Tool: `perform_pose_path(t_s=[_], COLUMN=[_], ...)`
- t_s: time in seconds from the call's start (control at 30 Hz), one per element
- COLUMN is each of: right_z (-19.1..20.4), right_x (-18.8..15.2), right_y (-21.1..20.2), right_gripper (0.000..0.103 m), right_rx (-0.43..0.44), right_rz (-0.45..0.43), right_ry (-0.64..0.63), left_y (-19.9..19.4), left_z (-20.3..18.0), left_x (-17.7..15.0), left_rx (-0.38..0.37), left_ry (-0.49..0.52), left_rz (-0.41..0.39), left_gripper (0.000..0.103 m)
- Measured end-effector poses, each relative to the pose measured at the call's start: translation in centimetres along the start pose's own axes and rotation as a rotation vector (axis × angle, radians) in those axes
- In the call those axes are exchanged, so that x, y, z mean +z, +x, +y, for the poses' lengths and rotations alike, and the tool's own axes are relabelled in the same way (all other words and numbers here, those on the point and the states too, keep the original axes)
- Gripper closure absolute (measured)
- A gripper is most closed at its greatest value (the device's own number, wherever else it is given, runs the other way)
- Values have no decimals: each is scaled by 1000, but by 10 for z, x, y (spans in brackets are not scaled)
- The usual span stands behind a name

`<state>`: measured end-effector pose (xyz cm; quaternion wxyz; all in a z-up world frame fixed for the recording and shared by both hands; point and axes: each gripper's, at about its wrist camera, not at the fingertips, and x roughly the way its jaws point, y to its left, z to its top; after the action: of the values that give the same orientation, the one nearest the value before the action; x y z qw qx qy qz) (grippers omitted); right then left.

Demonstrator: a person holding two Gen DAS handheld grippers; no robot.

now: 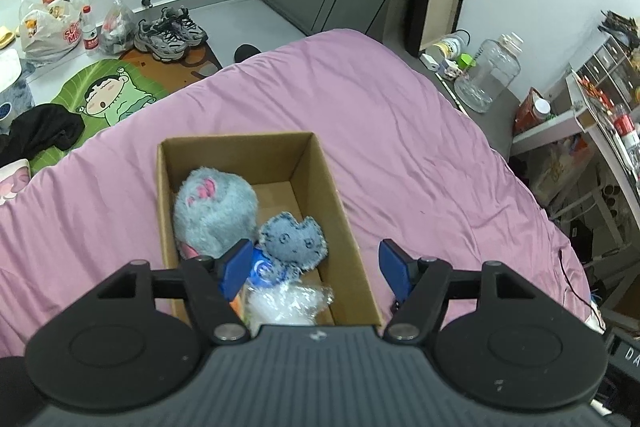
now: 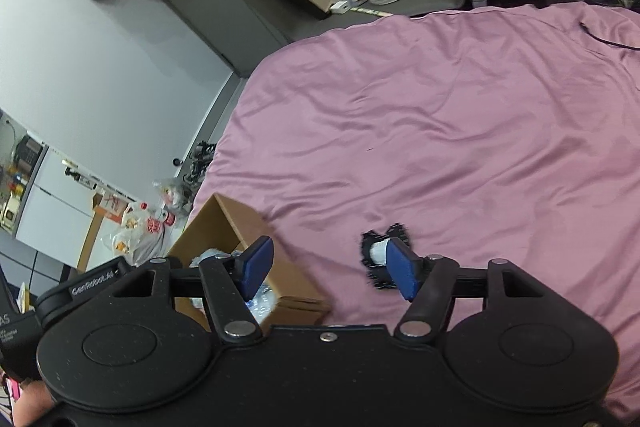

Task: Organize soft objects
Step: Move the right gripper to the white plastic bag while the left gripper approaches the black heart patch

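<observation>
An open cardboard box [image 1: 240, 141] stands on the pink bedsheet [image 1: 400, 147]. Inside lie a fluffy grey-blue plush [image 1: 216, 211], a denim heart-shaped plush with a face [image 1: 294, 239] and a crinkled clear plastic bag [image 1: 288, 303]. My left gripper [image 1: 316, 269] hangs open above the box's near end, holding nothing. In the right wrist view the box [image 2: 240, 227] is at the lower left. A small black frilly soft piece with a white middle [image 2: 378, 251] lies on the sheet, partly hidden behind my right finger. My right gripper [image 2: 328, 269] is open and empty over the sheet between the two.
The bed's edge [image 1: 200, 83] drops to a floor with a cartoon mat [image 1: 108, 95], sneakers [image 1: 172, 33], plastic bags [image 1: 48, 31] and black clothing [image 1: 44, 135]. A glass jar [image 1: 488, 75] and a cluttered shelf [image 1: 580, 115] stand past the right side. A black cable [image 2: 604, 39] crosses the sheet.
</observation>
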<state>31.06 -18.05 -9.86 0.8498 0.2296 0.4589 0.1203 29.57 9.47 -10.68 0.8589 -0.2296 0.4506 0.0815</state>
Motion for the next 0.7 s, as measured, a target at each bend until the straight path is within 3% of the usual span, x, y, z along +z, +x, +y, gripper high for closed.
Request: perform_pose_path(t_s=[0.27,0.7], right_z=[-39,-95], right_x=[5,-21], right_y=[-16,-17], right_gripper=[35,30], right_rx=[-4,8], right_rz=[-16,64], right_ry=[13,73], left_y=[-3,0], left_z=[-31,-80], left_x=[-23,-74], left_rx=[11,15], left_ry=[31,117], left_rz=[-3,30], left_gripper=[27,26])
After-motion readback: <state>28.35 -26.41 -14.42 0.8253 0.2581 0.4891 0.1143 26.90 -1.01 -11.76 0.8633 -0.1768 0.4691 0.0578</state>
